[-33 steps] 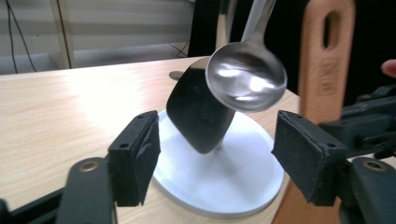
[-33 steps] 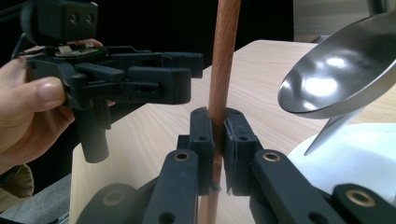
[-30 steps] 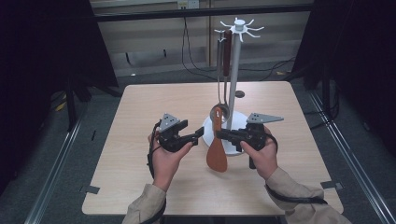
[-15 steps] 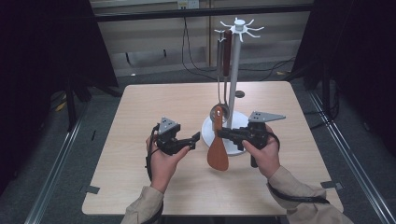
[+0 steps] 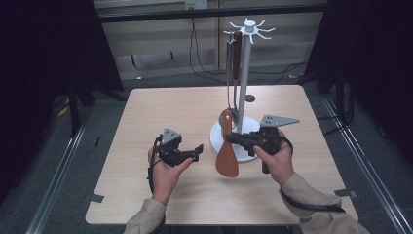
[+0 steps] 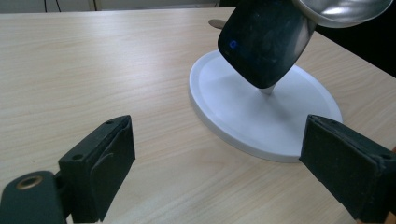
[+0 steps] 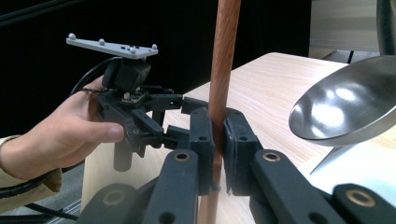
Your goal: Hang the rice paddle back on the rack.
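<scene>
Right gripper clamped on the wooden handle

The right gripper [image 7: 215, 154] has its two black jaws pressed tight on a reddish wooden handle [image 7: 223, 70] that stands nearly upright between them. Off to the left, a hand [image 7: 56, 135] holds the left gripper [image 7: 187, 103], grey plate on top, its jaws just opening with nothing between them. At right hangs a shiny steel ladle bowl [image 7: 345, 107], over the pale wood desk [image 7: 275, 88].

Ahead of me, right of table [image 5: 160, 112] centre: white stand [image 5: 246, 73], round base [image 6: 243, 109] flat on wood. Steel ladle [image 5: 229, 116] and red-handled tool [image 5: 237, 48] hang from its top hooks. Small dark disc [image 5: 250, 98] behind base. Cables [image 5: 204, 73] on floor beyond far edge.
</scene>
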The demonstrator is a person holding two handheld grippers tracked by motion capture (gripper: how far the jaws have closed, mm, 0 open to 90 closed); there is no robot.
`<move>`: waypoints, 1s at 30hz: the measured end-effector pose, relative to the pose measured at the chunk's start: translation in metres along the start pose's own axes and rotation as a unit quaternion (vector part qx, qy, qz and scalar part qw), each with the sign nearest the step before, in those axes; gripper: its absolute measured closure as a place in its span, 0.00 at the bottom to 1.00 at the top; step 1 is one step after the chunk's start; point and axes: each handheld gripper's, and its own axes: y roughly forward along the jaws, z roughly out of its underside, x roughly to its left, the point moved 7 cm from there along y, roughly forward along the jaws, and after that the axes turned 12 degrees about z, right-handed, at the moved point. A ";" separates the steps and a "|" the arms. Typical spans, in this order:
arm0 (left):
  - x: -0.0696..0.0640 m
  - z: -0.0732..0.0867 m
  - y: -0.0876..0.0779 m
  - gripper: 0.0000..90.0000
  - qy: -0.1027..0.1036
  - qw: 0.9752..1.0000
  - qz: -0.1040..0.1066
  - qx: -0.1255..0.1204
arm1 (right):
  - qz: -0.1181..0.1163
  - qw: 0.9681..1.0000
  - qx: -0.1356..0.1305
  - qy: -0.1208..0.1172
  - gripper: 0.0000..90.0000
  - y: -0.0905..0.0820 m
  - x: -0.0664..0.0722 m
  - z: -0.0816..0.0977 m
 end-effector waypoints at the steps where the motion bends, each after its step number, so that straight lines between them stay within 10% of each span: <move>1: 0.000 0.001 0.000 0.11 0.001 1.000 -0.001 0.002 | -0.003 1.000 -0.003 -0.001 0.93 -0.001 0.000 -0.002; 30: 0.002 0.015 0.006 0.06 0.000 1.000 -0.006 0.026 | -0.002 0.999 -0.040 -0.017 0.93 -0.026 -0.010 -0.052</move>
